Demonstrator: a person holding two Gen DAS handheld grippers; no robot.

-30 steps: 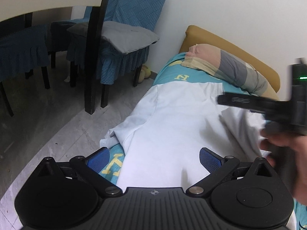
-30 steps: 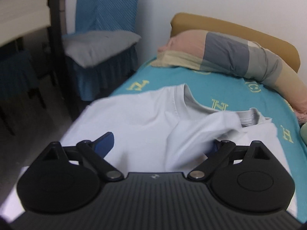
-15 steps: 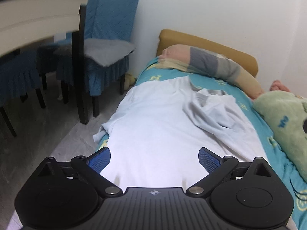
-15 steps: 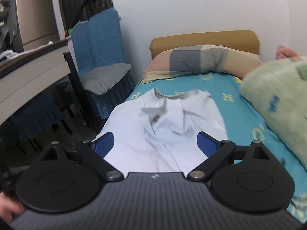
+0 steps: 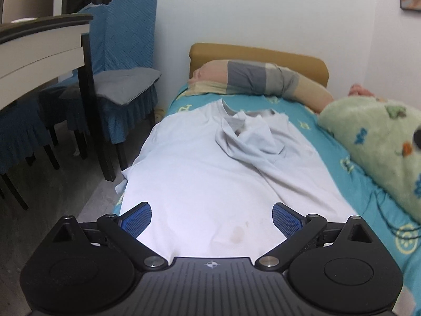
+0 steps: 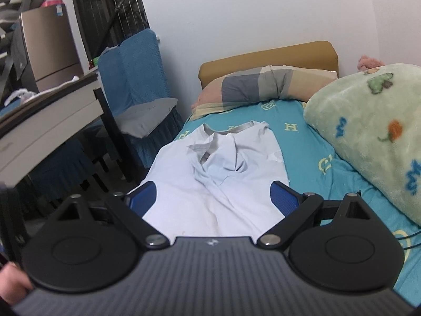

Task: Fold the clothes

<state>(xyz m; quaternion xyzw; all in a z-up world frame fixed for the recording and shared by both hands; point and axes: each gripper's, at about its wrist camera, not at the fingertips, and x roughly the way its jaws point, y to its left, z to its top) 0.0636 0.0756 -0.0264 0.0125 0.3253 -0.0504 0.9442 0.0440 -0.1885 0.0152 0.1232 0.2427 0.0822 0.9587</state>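
Note:
A white T-shirt (image 5: 200, 173) lies spread lengthwise on the teal bed sheet (image 5: 329, 142), collar toward the pillow. Its right sleeve is folded inward into a rumpled bunch (image 5: 250, 134) over the chest. The left sleeve hangs off the bed's left edge. It also shows in the right wrist view (image 6: 218, 173). My left gripper (image 5: 211, 217) is open and empty, above the shirt's hem end. My right gripper (image 6: 213, 197) is open and empty, held back above the lower part of the shirt.
A striped pillow (image 5: 257, 79) lies against the tan headboard (image 5: 257, 52). A green patterned blanket (image 5: 376, 142) is heaped along the bed's right side. Blue-covered chairs (image 5: 123, 60) and a table (image 5: 39, 50) stand close on the left, over grey floor (image 5: 65, 192).
The right gripper has let go of the sleeve, leaving it bunched on the chest, and pulled back toward the hem. The left gripper has also drawn back and risen.

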